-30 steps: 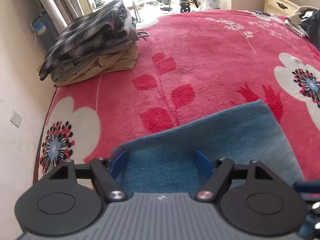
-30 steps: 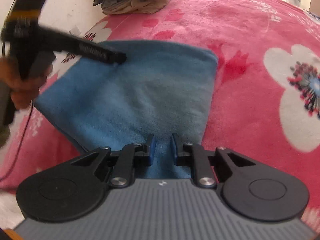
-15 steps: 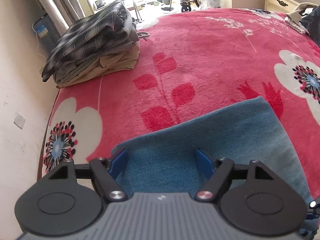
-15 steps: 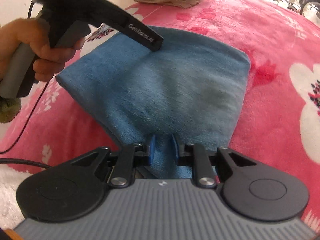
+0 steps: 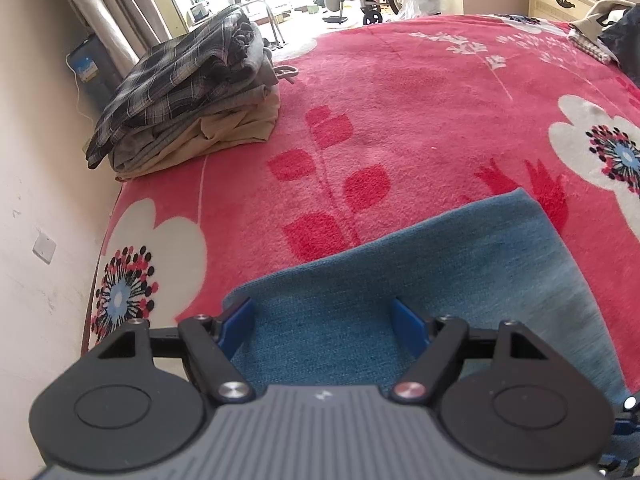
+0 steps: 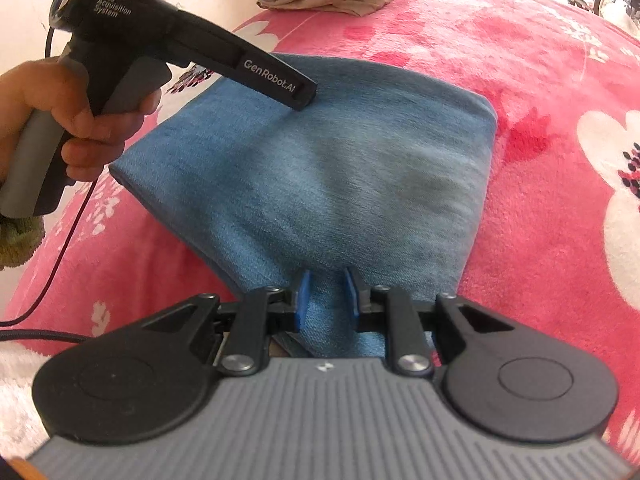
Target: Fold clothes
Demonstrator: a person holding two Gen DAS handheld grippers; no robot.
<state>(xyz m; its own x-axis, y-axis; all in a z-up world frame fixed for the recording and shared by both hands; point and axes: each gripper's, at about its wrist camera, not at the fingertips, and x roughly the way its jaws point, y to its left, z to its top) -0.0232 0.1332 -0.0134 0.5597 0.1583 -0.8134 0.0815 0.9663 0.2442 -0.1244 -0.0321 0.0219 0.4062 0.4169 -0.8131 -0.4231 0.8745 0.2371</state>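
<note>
While pinching the near edge of folded blue jeans (image 6: 320, 184) on a red floral bed blanket (image 6: 540, 208): right tongs (image 6: 325, 296), clenched on denim, angled downward. Left tongs (image 5: 322, 320) released, spread wide over the jeans' far corner, gripped by a hand (image 6: 64, 120). Beyond, stacked folded clothes (image 5: 188, 92).

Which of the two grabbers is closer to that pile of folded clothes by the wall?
Left. The left gripper hovers open over the blue denim's far edge, facing the pile of folded clothes; the right gripper pinches the denim's near edge.
</note>
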